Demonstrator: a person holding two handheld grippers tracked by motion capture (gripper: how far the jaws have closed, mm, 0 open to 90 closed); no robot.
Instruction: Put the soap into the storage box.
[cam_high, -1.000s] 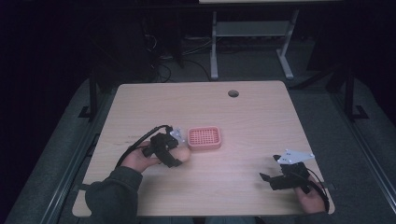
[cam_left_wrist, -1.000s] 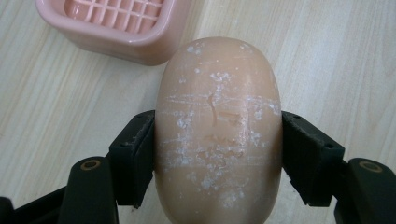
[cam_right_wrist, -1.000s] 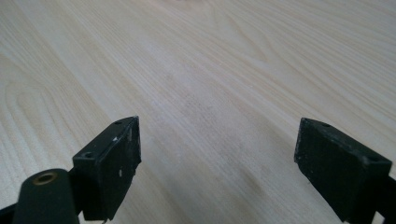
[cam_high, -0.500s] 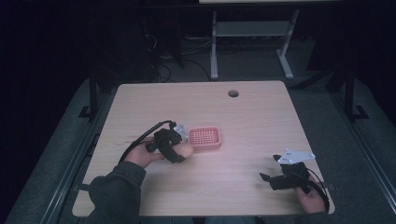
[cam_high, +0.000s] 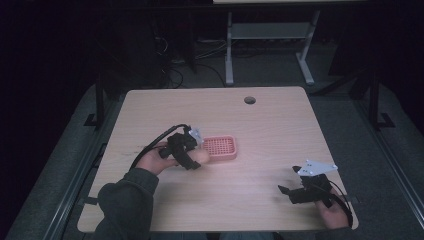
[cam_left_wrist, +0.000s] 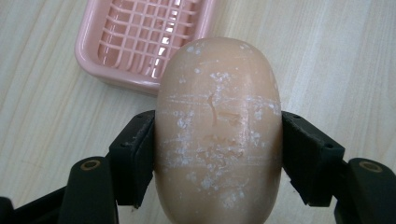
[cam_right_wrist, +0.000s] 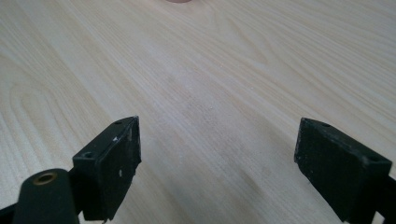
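Two grippers in hand at a pale wooden table (cam_high: 260, 125); we take the pink soap dish (cam_high: 220, 147) as our landmark.

Left gripper (cam_high: 192, 159): in the high view it sits just beside the dish's near-left corner, held by the person's left hand (cam_high: 152, 161), cable looping off away from the dish. In the left gripper view we see its two black jaws pressed flat against the sides of a peach-coloured bar of soap (cam_left_wrist: 218, 126), one jaw on each long flank, no gap on either side. The soap is oval, dusted with white flecks and fine scratches. Its far end overlaps the near rim of the soap dish (cam_left_wrist: 140, 42) in this view; we cannot tell whether the bar touches the rim or is raised clear of it. The dish has a gridded floor, wet or glossy in patches, and nothing lies in it.

Right gripper (cam_high: 286, 192): well apart from the dish, toward the table's near-right corner, grey three-cornered plate on top, right hand (cam_high: 334, 212) behind it. In the right gripper view (cam_right_wrist: 217, 158) we note the jaws spread wide, bare wood grain between them, nothing gripped. A sliver of peach colour shows at that view's top edge; too little to identify.
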